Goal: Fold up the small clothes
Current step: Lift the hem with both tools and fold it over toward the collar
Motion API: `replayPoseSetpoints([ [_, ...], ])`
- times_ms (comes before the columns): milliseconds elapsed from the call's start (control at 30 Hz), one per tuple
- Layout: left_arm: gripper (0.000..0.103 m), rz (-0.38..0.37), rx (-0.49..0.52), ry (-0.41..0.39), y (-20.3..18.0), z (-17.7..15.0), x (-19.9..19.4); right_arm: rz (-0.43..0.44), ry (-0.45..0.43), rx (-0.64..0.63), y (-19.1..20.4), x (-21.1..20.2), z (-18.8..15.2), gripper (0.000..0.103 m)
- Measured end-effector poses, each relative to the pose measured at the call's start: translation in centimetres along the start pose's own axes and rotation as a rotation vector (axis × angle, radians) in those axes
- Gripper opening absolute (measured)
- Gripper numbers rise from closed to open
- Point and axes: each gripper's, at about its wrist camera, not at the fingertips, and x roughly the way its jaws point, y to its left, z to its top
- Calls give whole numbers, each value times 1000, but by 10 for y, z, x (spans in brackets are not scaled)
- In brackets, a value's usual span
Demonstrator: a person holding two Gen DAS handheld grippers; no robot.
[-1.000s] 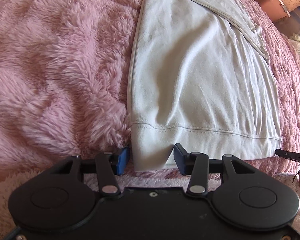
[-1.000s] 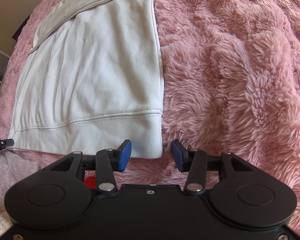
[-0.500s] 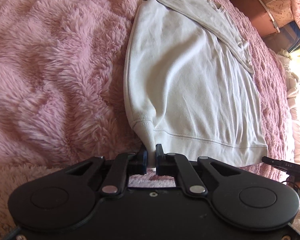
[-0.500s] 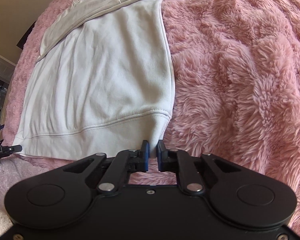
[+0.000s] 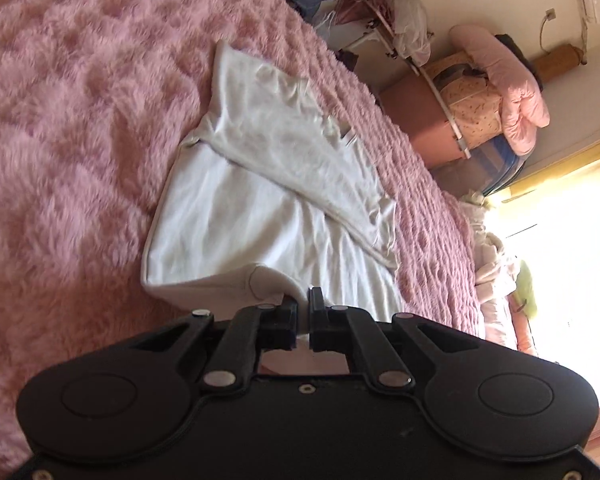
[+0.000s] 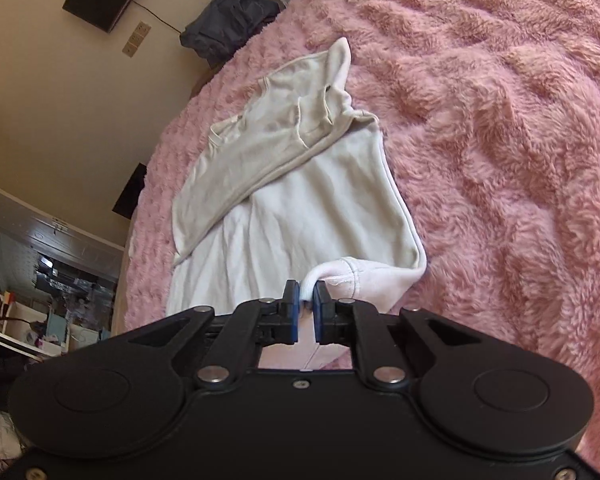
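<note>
My own housing blocks the near hem of the shirt (image 5: 260, 216) in both views, so I can't see how much cloth hangs below my left claw (image 5: 303, 304) or my right claw (image 6: 307, 298). The blanket (image 5: 80, 140) runs off the frame edges. The window (image 5: 560, 260) is blown out white; nothing beyond it reads. The heap (image 5: 496, 92) by the wall is too jumbled to name, and the shelves (image 6: 48, 280) are too small and cluttered to make out.
</note>
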Motion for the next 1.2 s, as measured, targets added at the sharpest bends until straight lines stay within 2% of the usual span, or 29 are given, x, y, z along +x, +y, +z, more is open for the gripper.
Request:
replayPoseSetpoints([
  [133, 2, -41, 39, -75, -13, 62, 14, 30, -88, -6, 14, 11, 47, 8],
  [333, 2, -38, 99, -131, -25, 158, 62, 87, -201, 30, 27, 48, 132, 8],
  [467, 2, -4, 103, -137, -21, 215, 112, 97, -213, 57, 34, 94, 181, 8],
  [600, 2, 33, 80, -129, -5, 256, 158, 66, -216, 83, 36, 140, 220, 8],
  [700, 2, 67, 30, -100, 18, 275, 191, 40, -210, 122, 32, 172, 243, 8],
  [867, 2, 127, -5, -98, 44, 286, 227, -29, -196, 141, 19, 221, 263, 8],
  [1100, 2, 149, -1, -122, 50, 302, 243, -38, -204, 185, 13, 249, 278, 8],
  [1200, 2, 210, 4, -92, 56, 301, 260, -56, -205, 185, 14, 260, 283, 8],
])
